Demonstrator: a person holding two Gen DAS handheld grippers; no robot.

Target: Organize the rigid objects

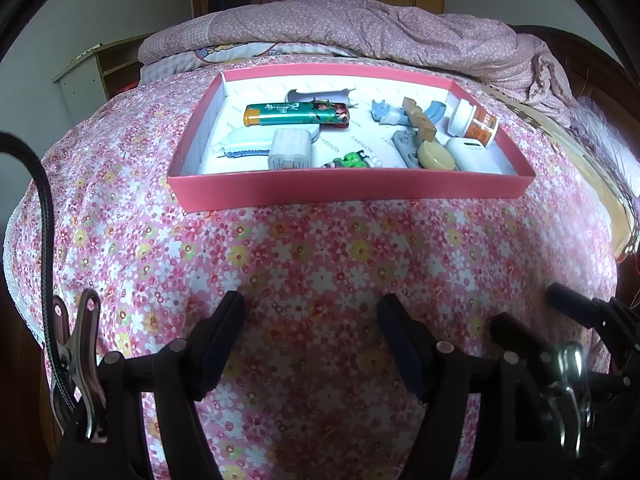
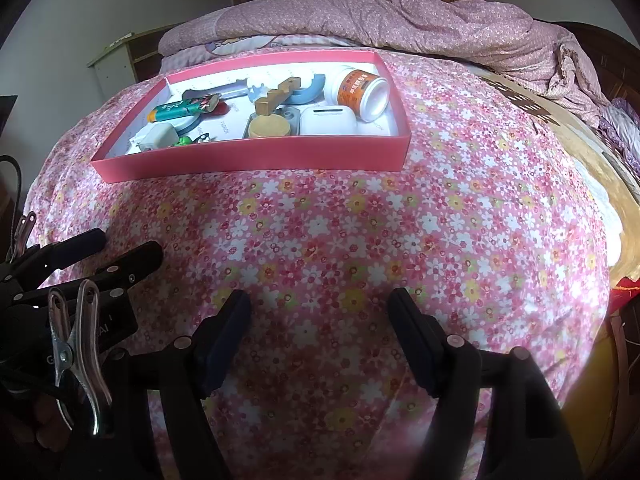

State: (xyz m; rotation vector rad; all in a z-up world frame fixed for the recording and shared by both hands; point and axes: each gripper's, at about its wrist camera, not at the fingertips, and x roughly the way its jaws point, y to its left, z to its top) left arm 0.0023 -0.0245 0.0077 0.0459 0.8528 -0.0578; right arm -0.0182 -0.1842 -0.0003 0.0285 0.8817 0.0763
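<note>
Bedsheet (image 1: 320, 248): pink w/ white, red, yellow flowers. Quilt (image 1: 360, 24) at far edge: mauve, tiny floral print. Box (image 1: 352, 190): coral-pink walls, white floor w/ grey lettering. Lighter (image 1: 296, 115): teal-green, orange end, red flower print. Jar (image 2: 362, 88): white w/ orange label. Charger (image 1: 290, 148) white. Round lid (image 1: 436, 156) tan. Wooden block (image 2: 276, 98) brown. Curved piece (image 2: 308, 92) pale blue. Gripper fingers (image 1: 224, 336) black.

Matt cardboard tray (image 1: 352, 190); floral cotton bedsheet (image 1: 320, 264)

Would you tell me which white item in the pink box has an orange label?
The small jar, lying on its side in the box's far right corner; the charger and case are plain white.
</note>
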